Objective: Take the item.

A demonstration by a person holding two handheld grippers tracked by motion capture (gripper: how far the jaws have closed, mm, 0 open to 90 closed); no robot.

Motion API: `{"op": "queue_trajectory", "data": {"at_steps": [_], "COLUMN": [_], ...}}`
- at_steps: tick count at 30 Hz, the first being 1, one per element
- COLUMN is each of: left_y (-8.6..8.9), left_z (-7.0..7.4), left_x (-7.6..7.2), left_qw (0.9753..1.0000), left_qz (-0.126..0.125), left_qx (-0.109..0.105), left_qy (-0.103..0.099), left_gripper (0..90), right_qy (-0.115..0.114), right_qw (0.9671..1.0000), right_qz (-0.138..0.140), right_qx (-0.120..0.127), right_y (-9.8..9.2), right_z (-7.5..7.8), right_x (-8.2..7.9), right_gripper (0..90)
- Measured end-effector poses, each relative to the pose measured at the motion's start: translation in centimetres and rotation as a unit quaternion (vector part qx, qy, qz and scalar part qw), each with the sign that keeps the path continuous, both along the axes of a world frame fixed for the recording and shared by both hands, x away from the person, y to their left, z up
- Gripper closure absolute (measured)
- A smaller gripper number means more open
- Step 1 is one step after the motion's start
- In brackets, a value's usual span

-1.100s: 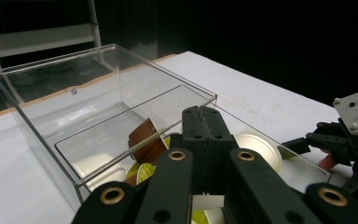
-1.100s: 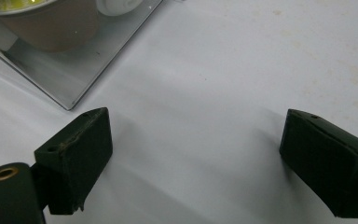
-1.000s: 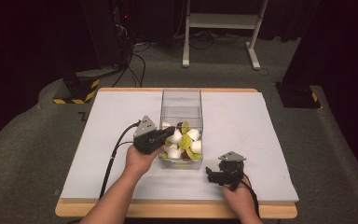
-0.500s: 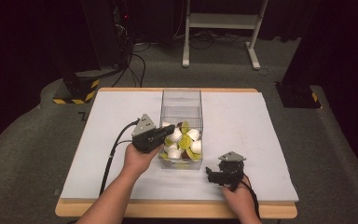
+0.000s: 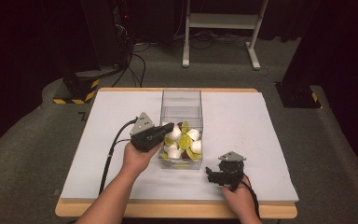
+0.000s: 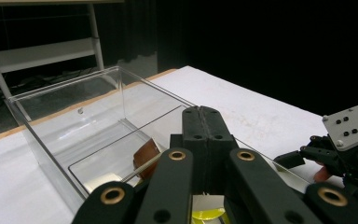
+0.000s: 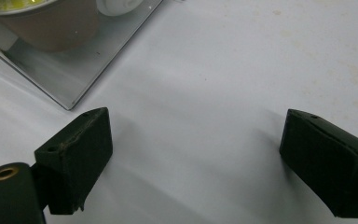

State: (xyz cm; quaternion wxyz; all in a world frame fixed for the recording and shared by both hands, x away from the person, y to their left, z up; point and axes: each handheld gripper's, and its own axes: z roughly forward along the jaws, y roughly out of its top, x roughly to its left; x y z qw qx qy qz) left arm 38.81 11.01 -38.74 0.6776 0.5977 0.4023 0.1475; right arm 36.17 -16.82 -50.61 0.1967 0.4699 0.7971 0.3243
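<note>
Left tool (image 5: 161, 132) jaws pressed together; right tool (image 5: 213, 173) jaws spread wide.

The high view is looking forward and down over the whole table (image 5: 270, 140). The left gripper view is sitting close above the clear box (image 6: 70, 116), facing along it. The right gripper view is pointing down at the tabletop, sharing the box's near corner (image 7: 70, 100).
</note>
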Motion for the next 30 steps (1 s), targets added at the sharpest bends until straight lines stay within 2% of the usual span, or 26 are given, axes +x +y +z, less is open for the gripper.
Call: {"op": "queue_trajectory", "data": {"at_steps": [10, 30], "left_y": [0.7, 3.5], "left_z": [0.5, 1.1], "left_x": [-0.3, -0.5], "left_qw": [0.9999, 0.9993], "left_qz": [0.006, 0.028], "left_qx": [-0.014, -0.018], "left_qy": [-0.005, -0.013], "left_gripper": [90.0, 90.0], "right_qy": [0.000, 0.000], "right_qw": [1.0000, 1.0000], "right_qz": [0.000, 0.000], "right_qx": [0.000, 0.000], "right_y": [0.0, 0.0], "right_z": [0.0, 0.0], "right_x": [0.0, 0.0], "right_gripper": [9.2, 9.2]}}
